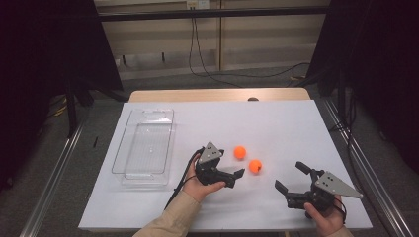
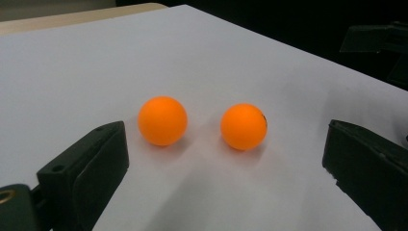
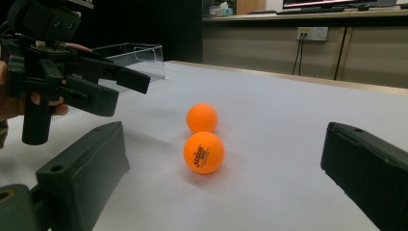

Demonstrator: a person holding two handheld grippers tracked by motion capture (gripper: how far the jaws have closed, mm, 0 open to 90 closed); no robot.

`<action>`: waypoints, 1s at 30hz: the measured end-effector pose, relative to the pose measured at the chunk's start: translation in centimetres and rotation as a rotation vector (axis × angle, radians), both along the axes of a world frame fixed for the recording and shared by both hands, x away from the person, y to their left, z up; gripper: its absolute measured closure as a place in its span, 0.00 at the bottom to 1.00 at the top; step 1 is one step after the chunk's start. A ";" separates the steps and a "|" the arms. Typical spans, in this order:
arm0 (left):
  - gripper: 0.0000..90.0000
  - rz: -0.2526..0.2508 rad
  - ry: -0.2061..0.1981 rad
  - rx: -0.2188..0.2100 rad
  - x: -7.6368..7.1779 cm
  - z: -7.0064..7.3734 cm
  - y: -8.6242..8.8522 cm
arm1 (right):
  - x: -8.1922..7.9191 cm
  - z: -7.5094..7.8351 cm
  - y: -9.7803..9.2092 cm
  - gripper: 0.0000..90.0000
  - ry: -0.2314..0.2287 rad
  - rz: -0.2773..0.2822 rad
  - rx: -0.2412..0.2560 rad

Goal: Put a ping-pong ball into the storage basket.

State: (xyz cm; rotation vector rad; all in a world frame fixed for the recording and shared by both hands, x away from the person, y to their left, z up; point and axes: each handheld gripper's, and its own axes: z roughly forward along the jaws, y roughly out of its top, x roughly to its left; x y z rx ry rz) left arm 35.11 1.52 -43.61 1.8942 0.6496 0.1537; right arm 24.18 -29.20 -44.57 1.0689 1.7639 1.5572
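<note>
On a white tabletop (image 1: pixel 276 123), a clear plastic tray (image 1: pixel 144 146) lies at the left, well apart from the action; the left tool (image 1: pixel 236 174) and right tool (image 1: pixel 290 177), both wide open and empty, face two orange balls (image 1: pixel 240 152) (image 1: pixel 255 166) resting side by side, just apart, between them near the front edge

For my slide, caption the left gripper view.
Open left gripper faces two orange ping-pong balls on white table.
</note>
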 end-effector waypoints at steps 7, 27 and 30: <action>0.03 0.005 0.008 -0.008 0.1 0.0 -0.2 | 0.0 0.1 0.0 0.02 -0.002 0.002 0.006; 0.03 -0.012 0.007 0.013 0.1 0.1 -1.0 | 0.1 0.1 0.0 0.02 -0.007 0.010 0.006; 0.04 -0.015 0.008 0.015 0.1 0.1 -1.0 | 0.0 0.1 0.1 0.02 -0.008 0.015 -0.003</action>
